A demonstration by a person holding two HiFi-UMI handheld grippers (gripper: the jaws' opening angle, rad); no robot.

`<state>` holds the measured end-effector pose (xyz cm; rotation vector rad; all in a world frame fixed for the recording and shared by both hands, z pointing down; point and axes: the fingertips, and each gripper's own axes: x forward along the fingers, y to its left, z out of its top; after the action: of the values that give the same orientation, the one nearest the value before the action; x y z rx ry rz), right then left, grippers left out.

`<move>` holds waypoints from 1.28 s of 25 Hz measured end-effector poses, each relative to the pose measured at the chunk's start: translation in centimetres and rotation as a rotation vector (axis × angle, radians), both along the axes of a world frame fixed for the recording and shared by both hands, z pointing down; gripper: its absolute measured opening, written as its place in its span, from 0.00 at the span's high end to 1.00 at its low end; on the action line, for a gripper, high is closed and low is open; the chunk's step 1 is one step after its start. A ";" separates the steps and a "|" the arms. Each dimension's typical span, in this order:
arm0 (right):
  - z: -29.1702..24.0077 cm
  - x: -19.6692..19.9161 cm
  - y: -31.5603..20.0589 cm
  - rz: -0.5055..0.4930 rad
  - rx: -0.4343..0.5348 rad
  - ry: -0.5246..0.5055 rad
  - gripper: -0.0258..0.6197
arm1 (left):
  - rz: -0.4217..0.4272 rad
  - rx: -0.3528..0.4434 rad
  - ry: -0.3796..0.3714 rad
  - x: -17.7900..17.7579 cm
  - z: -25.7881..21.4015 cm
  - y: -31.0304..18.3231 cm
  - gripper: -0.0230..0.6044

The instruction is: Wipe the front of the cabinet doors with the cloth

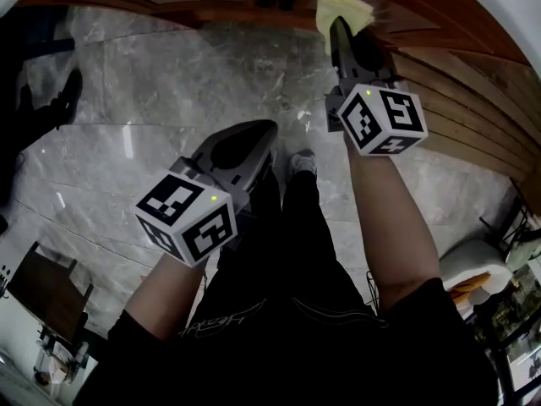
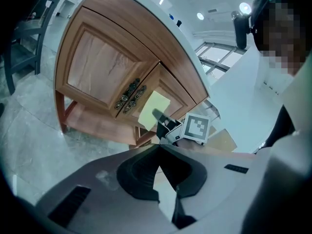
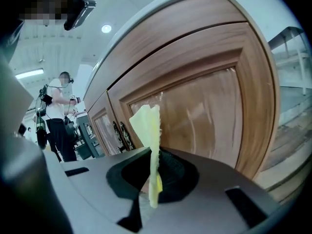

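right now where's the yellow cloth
The cloth is clamped in the right gripper, at the cabinet door beside its handles, upper right in head view.

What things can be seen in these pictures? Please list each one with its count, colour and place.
cabinet: one, brown wood, standing on the floor ahead of the person
doors: two, brown wood, side by side on the cabinet front
handles: two, dark, where the doors meet
cloth: one, yellow, in front of one door
floor: grey marble, below everything
bystander: one, white top, far left in the right gripper view
legs: two, black trousers, below the grippers
right gripper: one, grey, raised at the cabinet, shut on the cloth
left gripper: one, grey, lower, shut and empty
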<state>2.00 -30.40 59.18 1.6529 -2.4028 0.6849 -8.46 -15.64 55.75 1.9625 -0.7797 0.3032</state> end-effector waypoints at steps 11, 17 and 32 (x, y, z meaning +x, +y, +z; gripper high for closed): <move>-0.3 5.7 0.6 0.109 0.003 -0.017 0.90 | 0.101 -0.009 -0.006 4.5 0.2 0.3 0.95; -0.3 8.6 1.3 0.151 0.002 -0.012 0.90 | 0.142 -0.005 -0.004 6.7 0.2 0.4 0.95; -0.1 16.6 3.6 0.273 0.000 0.006 0.90 | 0.221 0.000 -0.008 11.3 -0.1 2.3 0.95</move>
<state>18.64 -26.78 59.12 2.0010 -2.1930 0.7159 2.88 -13.32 55.62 2.0516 -0.5674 0.4426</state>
